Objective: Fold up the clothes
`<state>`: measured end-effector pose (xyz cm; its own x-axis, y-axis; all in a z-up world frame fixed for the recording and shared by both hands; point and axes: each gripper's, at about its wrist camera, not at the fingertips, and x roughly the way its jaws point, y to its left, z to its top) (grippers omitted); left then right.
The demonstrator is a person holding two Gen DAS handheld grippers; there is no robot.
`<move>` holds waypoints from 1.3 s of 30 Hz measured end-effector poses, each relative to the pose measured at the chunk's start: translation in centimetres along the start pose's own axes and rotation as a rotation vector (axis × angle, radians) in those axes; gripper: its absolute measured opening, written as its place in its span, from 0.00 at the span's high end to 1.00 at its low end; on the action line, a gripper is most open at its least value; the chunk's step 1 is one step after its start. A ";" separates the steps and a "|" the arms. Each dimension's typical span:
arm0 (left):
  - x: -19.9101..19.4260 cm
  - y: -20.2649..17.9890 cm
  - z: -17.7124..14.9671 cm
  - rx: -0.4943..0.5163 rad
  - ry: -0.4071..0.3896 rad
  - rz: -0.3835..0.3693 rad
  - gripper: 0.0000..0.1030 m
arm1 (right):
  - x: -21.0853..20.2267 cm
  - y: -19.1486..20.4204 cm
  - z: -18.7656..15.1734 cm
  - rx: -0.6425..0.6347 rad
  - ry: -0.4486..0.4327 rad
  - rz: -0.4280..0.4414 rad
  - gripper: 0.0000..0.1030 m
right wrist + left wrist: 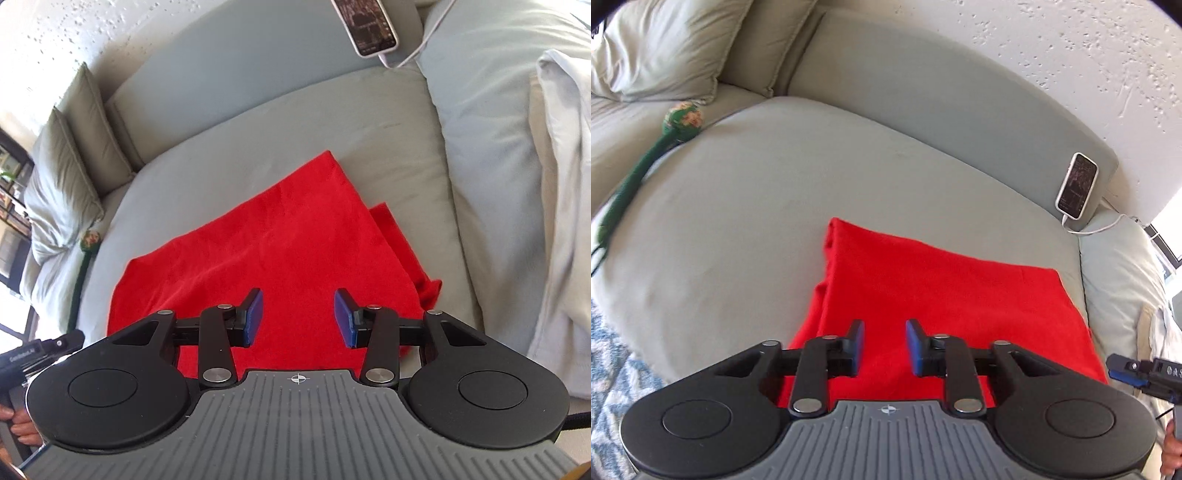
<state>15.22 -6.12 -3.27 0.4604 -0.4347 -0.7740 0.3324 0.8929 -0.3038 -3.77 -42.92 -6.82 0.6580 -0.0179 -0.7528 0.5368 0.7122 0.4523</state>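
Both jaws empty above the folded red garment [923, 280].
Left gripper [884, 347] narrow, right gripper [298, 317] wider; regrip the edge nearest the jaws evenly.

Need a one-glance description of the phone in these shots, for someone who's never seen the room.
Start at the grey sofa with the red cloth on its seat. Follow the backrest to its end beside the textured wall: the phone leans there, screen out. It is the only white-cased thing with a white cable plugged in.
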 end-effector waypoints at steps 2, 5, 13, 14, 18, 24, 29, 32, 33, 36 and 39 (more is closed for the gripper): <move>2.5 0.4 1.5 -0.022 0.028 0.016 0.85 | 0.9 0.4 0.9 -0.006 -0.007 0.016 0.59; 5.6 0.9 3.4 -0.033 0.071 0.031 0.86 | 2.4 0.9 2.6 -0.001 -0.013 0.033 0.65; 12.9 1.0 5.0 0.087 0.112 0.128 0.89 | 12.7 0.7 9.2 0.096 0.057 -0.009 0.63; 13.5 1.1 5.2 0.102 0.095 0.153 0.91 | 14.1 0.8 9.7 0.088 0.069 -0.032 0.63; 15.6 1.8 6.7 0.059 0.071 0.199 0.91 | 18.1 0.4 11.1 0.084 0.045 -0.117 0.88; 14.4 -1.0 8.0 0.144 -0.010 0.275 0.92 | 17.7 0.0 12.6 0.156 -0.016 -0.107 0.87; 6.9 -2.9 5.3 0.112 -0.025 0.126 0.89 | 10.6 0.3 10.8 0.172 -0.043 0.000 0.64; 4.9 -5.4 0.6 0.137 0.024 0.007 0.84 | 7.8 1.4 8.0 0.131 0.015 0.069 0.63; 5.0 -6.2 -1.2 0.167 0.035 0.010 0.81 | 7.6 2.2 6.9 0.101 0.036 0.080 0.63; 6.5 -7.7 -5.8 0.249 0.071 0.095 0.81 | 8.2 4.0 4.0 -0.017 0.094 0.063 0.62; 5.7 -7.7 -8.5 0.332 0.029 0.133 0.82 | 9.7 5.1 1.0 -0.192 0.145 -0.075 0.62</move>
<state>8.22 -14.49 -10.05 0.4955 -0.3093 -0.8117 0.5225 0.8526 -0.0059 5.89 -40.14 -11.35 0.5299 0.0158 -0.8479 0.4617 0.8333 0.3040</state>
